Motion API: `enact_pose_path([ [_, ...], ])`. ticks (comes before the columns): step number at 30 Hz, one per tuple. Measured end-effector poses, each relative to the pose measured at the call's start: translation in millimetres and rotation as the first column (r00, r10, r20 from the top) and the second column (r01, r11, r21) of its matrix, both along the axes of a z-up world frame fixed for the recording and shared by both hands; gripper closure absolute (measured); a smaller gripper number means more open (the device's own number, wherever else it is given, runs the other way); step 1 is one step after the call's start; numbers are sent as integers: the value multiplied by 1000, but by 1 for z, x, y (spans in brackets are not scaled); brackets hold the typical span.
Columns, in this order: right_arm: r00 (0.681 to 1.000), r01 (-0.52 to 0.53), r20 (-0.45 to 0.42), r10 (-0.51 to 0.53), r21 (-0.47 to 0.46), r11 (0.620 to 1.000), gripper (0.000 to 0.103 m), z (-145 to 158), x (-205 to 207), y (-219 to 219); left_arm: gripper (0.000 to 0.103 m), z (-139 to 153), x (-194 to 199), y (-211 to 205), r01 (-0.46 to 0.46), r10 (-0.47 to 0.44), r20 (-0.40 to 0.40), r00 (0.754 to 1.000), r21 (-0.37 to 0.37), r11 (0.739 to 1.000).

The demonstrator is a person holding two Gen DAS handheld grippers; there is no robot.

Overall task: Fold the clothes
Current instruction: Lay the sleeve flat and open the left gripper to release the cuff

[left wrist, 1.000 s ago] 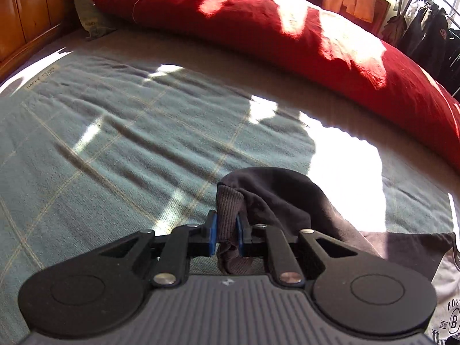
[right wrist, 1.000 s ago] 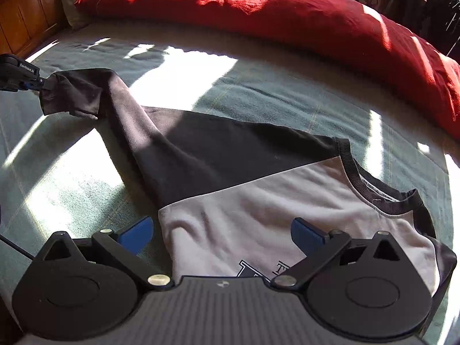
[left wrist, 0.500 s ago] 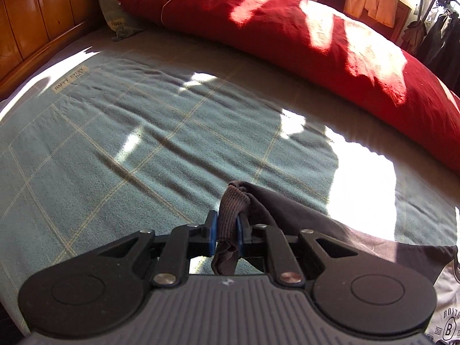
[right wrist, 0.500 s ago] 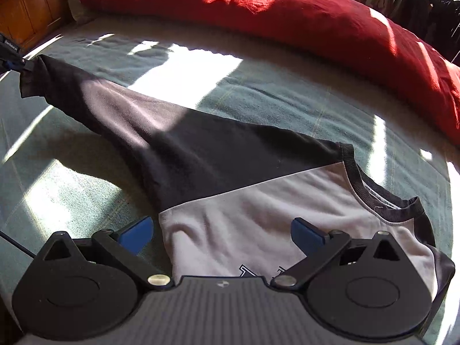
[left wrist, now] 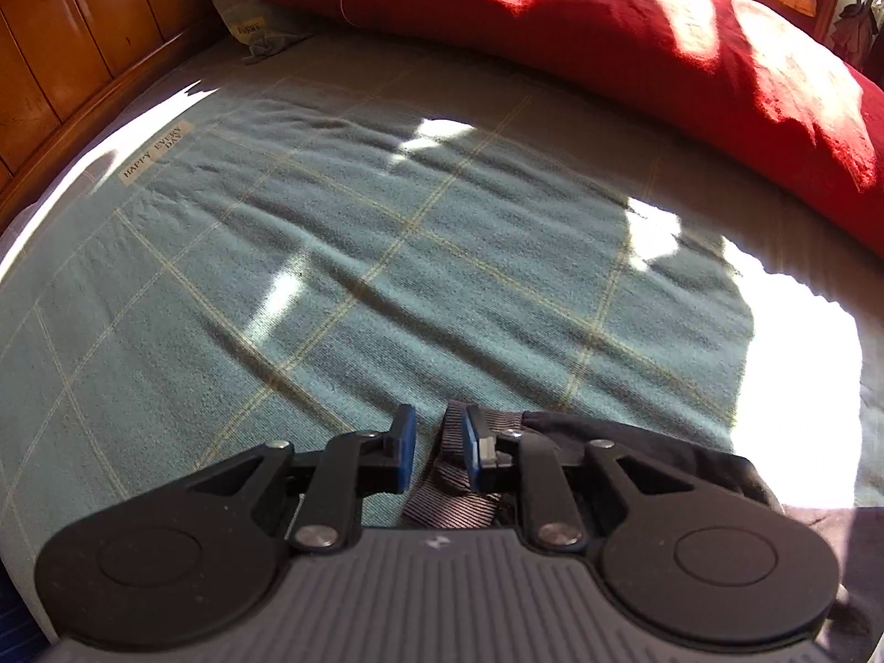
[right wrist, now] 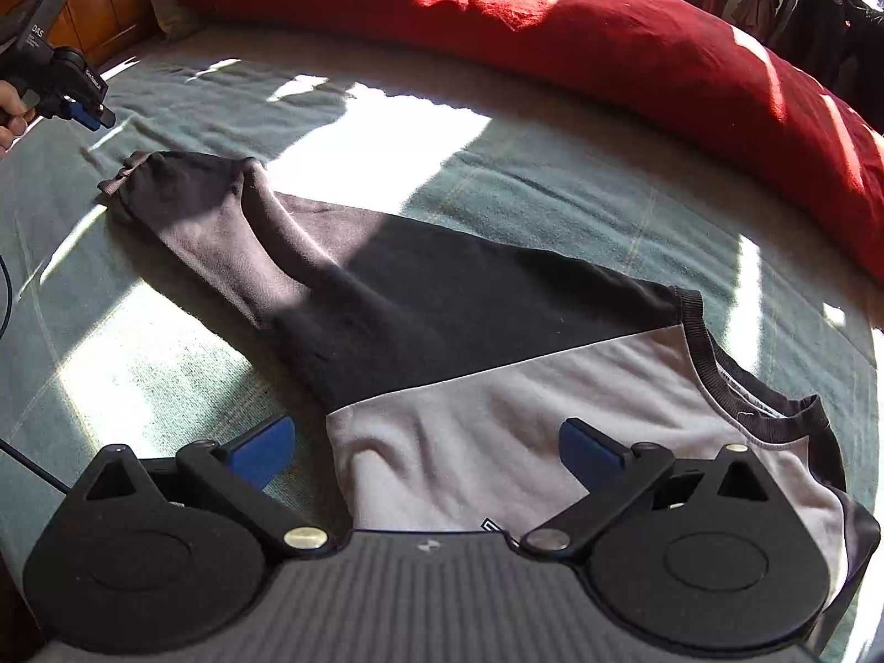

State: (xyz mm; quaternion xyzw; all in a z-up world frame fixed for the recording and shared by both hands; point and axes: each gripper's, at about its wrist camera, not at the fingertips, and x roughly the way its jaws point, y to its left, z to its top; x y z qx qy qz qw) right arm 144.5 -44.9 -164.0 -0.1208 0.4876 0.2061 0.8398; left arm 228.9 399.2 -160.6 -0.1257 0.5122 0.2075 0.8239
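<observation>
A grey sweatshirt (right wrist: 497, 442) with black sleeves lies flat on the green blanket (right wrist: 552, 210). Its left sleeve (right wrist: 232, 232) is stretched out to the left, and the ribbed cuff (right wrist: 113, 183) rests on the blanket. My left gripper (left wrist: 436, 445) is open just above that cuff (left wrist: 453, 492), no longer gripping it. It also shows in the right wrist view (right wrist: 91, 113), lifted off the cuff. My right gripper (right wrist: 425, 447) is wide open and empty over the grey chest. The black collar (right wrist: 735, 387) is at the right.
A long red duvet (right wrist: 608, 38) runs along the far side of the bed. A wooden headboard (left wrist: 72, 38) and a grey pillow (left wrist: 237, 11) stand at the left. Dark clothes (right wrist: 829, 16) hang at the far right. Sun patches cross the blanket.
My left gripper pulled the sleeve out to the left, then opened and let go of the cuff, which now lies on the blanket. The right gripper stayed open over the chest.
</observation>
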Motion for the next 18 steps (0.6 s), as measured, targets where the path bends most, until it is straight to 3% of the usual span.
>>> enact_pose_path([
  [2,1000,7,-5,-7,0,1000,0,-2,0,-2,75,-6,-15,0,-49,49,5,999,-78,996],
  [4,1000,23,-15,-23,10,1000,0,-4,1,-4,66,-16,-21,0,-80,83,18,996,-137,987],
  [5,999,29,-18,-29,17,999,0,-4,1,-5,57,-21,-24,0,-91,97,24,995,-164,982],
  [11,999,26,-23,-26,28,999,0,-4,-1,-2,56,-52,-37,-2,-154,181,56,982,-319,935],
  [14,1000,18,-25,-18,22,1000,0,-5,-2,-1,59,-68,-43,-3,-181,225,66,972,-395,901],
  [15,1000,15,-25,-15,19,1000,0,-5,-2,0,72,-73,-45,-4,-189,239,69,969,-420,888],
  [17,999,13,-32,-13,18,1000,0,-6,-3,2,92,-74,-41,-9,-160,200,66,978,-382,910],
  [18,999,11,-32,-11,19,1000,0,-6,-3,3,95,-72,-40,-12,-146,181,67,981,-356,923],
])
